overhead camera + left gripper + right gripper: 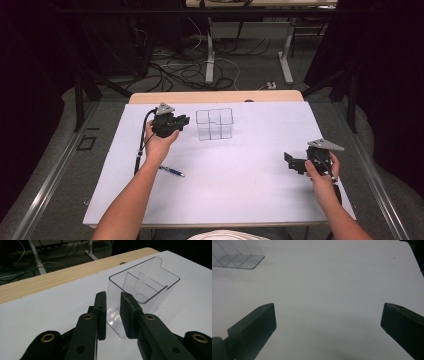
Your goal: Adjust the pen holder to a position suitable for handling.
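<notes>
The left tongs [186, 121], held level above the white counter [240, 165], stand narrowly parted, empty, just beside the clear, divided plastic organizer [215, 123]. The right tongs [289, 161] gape wide, well apart from it.

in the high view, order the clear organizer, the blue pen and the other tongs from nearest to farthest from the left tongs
1. The clear organizer, just right of the left tongs, toward the table's middle.
2. The blue pen, lying on the white mat nearer the person, by the left forearm.
3. The right tongs, far across at the right side.
</notes>
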`<state>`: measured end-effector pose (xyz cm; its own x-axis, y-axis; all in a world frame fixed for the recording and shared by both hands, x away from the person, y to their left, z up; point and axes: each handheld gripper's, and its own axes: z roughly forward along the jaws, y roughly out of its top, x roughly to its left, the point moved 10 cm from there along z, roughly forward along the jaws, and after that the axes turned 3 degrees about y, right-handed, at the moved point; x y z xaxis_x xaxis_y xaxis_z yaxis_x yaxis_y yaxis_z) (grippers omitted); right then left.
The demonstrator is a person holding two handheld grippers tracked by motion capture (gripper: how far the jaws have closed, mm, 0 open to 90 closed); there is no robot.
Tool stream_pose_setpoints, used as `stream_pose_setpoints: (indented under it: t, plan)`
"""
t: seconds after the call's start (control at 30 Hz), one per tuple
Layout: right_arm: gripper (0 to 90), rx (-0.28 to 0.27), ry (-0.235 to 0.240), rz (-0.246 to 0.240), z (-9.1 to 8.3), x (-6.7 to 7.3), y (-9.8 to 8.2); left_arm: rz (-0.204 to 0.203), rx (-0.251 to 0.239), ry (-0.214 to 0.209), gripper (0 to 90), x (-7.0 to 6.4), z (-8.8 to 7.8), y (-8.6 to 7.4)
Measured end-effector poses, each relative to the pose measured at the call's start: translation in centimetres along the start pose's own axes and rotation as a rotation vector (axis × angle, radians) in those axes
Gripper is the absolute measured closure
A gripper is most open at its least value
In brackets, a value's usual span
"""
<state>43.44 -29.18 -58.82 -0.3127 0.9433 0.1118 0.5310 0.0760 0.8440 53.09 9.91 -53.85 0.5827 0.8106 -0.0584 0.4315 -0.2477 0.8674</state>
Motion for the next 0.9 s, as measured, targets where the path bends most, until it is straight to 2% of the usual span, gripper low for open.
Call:
stream_pose_setpoints:
  t: [0.37,0.6,0.63,0.8,0.9]
  plan:
    - [0.0,-0.003,-0.003,-0.003,0.0,-0.1,0.0,0.007,-0.059,-0.017,66.1,-0.9,-2.5,0.4]
    - [0.0,-0.005,-0.001,0.0,-0.1,0.0,0.1,0.006,-0.08,-0.027,56.7,-1.5,-4.3,0.7]
    - [0.0,-0.006,0.001,0.002,-0.1,0.0,0.1,0.006,-0.083,-0.028,52.2,-1.6,-4.5,0.7]
    - [0.0,-0.007,0.002,0.001,-0.2,0.0,0.1,0.024,-0.07,-0.039,42.7,-2.0,-5.6,0.0]
    - [0.0,-0.009,0.005,-0.001,-0.2,0.1,0.2,0.051,-0.062,-0.036,40.5,-2.1,-6.4,-0.6]
